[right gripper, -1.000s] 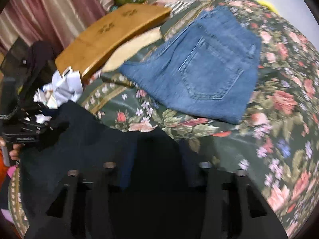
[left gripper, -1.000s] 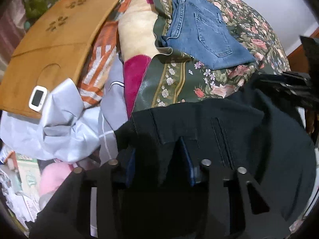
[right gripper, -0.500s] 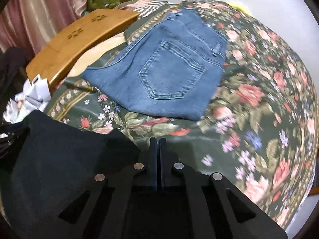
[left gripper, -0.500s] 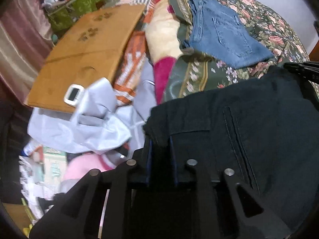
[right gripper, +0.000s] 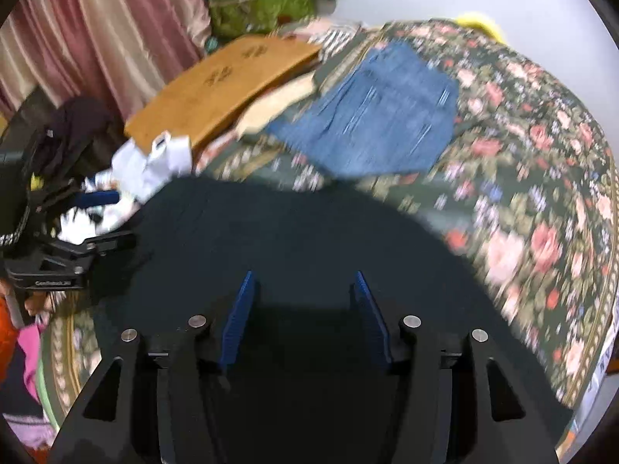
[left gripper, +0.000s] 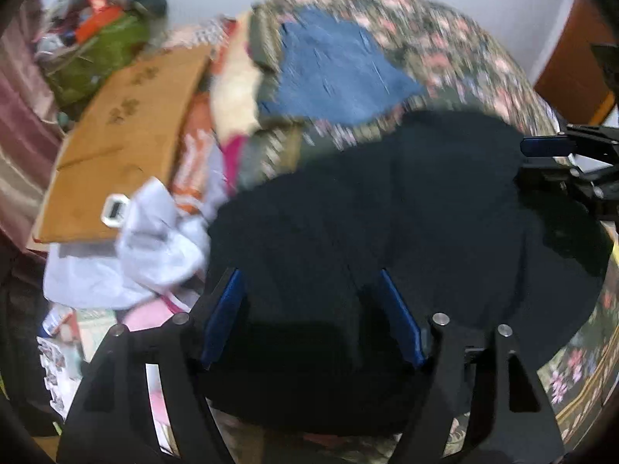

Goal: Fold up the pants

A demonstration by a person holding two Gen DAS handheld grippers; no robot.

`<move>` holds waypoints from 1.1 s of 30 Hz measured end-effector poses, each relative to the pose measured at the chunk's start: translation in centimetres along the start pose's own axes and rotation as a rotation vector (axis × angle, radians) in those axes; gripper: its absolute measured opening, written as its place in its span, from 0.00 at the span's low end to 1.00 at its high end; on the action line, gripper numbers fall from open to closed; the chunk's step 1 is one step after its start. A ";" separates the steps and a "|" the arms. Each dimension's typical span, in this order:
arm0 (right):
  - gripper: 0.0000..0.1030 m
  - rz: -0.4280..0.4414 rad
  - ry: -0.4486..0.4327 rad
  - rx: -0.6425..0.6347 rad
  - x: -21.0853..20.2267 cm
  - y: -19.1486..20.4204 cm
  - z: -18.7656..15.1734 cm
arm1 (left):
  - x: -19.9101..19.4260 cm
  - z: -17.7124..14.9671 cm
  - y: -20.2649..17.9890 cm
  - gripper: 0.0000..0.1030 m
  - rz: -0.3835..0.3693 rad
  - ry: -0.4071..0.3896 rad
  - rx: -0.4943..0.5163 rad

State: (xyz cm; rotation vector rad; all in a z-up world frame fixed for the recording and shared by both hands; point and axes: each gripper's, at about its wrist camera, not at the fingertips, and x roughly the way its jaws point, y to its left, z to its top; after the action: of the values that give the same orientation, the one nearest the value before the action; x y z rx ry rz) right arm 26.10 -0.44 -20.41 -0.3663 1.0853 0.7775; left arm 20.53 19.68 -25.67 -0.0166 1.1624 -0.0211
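Both tools have just been opening: the left tool (left gripper: 311, 317) and right tool (right gripper: 305, 317) stand apart above the dark pants (left gripper: 387, 212), gripping nothing, and the pants lie folded on the bed (right gripper: 541, 193). Loose layers could spring back, or a fingertip might snag cloth. Only the right view shows the curtain (right gripper: 96, 38).
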 end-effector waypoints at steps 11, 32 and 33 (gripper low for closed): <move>0.54 0.008 -0.065 0.024 -3.0 2.0 -7.1 | -0.5 -5.5 -1.4 0.70 0.054 0.025 0.073; 0.55 -0.093 -0.163 0.450 -8.1 -11.0 -17.7 | -5.6 -3.0 -3.3 0.70 0.169 -0.122 -0.012; 0.55 -0.084 -0.182 0.476 -8.9 -11.5 -18.9 | -5.9 -2.4 -3.8 0.70 0.163 -0.129 -0.010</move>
State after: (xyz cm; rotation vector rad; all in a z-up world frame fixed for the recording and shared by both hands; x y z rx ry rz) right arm 19.99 -23.41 -21.94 0.0615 1.0385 0.4472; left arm 16.00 16.02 -21.14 0.0673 1.0318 0.1283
